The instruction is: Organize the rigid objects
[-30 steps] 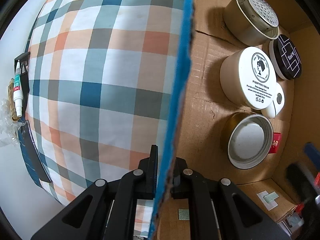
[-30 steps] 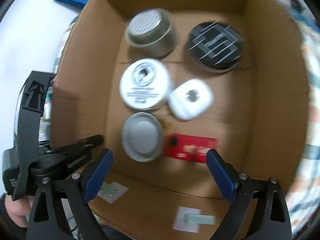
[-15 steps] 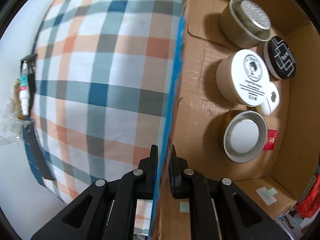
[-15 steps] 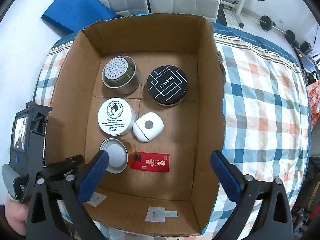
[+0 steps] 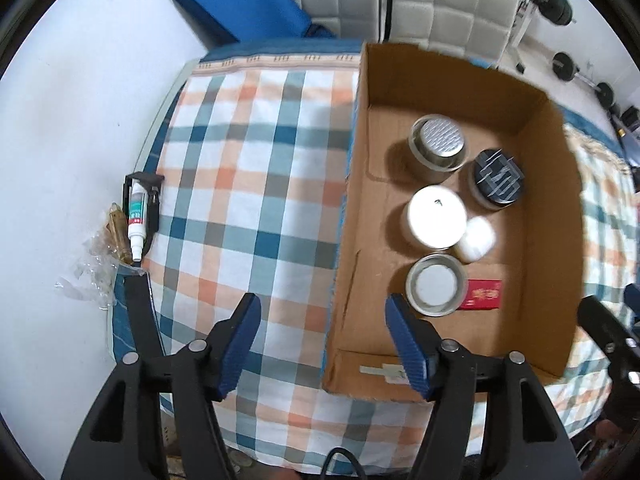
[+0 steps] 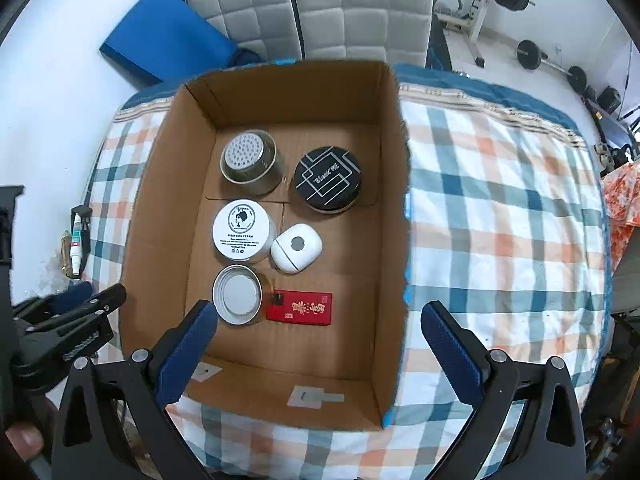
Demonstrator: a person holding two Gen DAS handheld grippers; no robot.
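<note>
Cardboard box (image 6: 384,240) holds jars; both grippers spread.

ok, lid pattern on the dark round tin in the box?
Black lid with thin white geometric lines and small white lettering; clearest in the right wrist view.

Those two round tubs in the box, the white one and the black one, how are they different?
The white cream jar has a white lid with a round portrait logo and small print; the black tin has a black lid with thin white lines and lettering. The white cream jar sits left of and nearer than the black tin, touching a white pebble-shaped case. Both stand upright, lids closed, on the cardboard box floor.
</note>
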